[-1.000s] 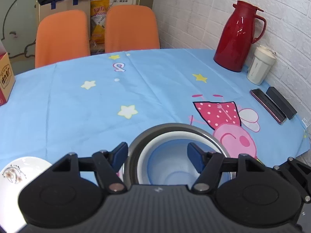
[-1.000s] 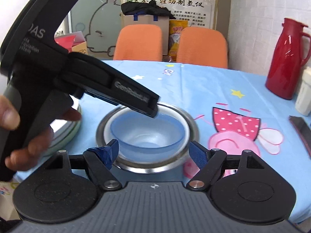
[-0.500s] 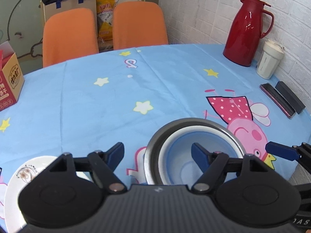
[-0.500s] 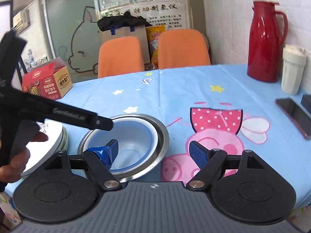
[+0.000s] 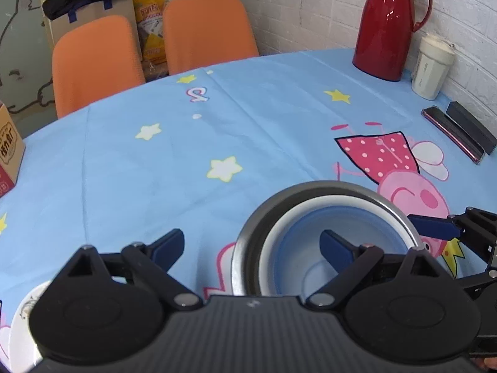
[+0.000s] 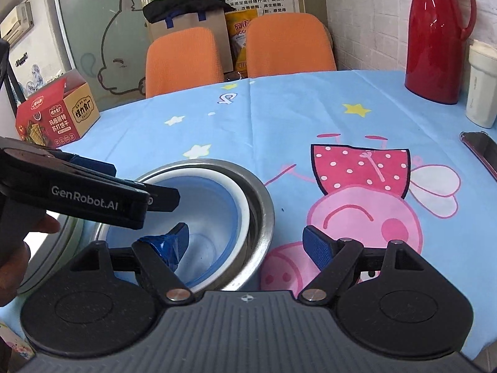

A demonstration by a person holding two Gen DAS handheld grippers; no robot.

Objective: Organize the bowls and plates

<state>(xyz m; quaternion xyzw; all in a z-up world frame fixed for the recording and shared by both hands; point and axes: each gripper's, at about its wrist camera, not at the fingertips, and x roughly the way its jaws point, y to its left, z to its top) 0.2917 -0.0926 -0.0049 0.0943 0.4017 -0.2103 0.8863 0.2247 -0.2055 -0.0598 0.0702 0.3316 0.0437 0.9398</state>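
A steel bowl (image 5: 264, 214) (image 6: 264, 205) stands on the blue tablecloth with a white bowl (image 5: 329, 200) and a blue bowl (image 5: 298, 242) (image 6: 230, 214) nested inside it. My left gripper (image 5: 251, 244) is open and empty, straddling the stack's left rim. My right gripper (image 6: 245, 242) is open and empty, its left finger over the blue bowl, its right finger over the cloth. A white plate (image 5: 18, 329) lies at the lower left of the left wrist view; a plate edge (image 6: 62, 248) shows left of the bowls in the right wrist view.
A red thermos (image 5: 388, 25) (image 6: 438, 37) and a white cup (image 5: 431, 68) stand by the brick wall. A phone (image 5: 452, 138) and a black case (image 5: 472, 127) lie at the right edge. A snack box (image 6: 59, 115) sits at the left. Two orange chairs (image 5: 208, 31) stand behind.
Both grippers have pulled back and shifted; the left one moved left off the bowl stack, the right one moved left so its left finger is over the blue bowl. The bowls stay nested.
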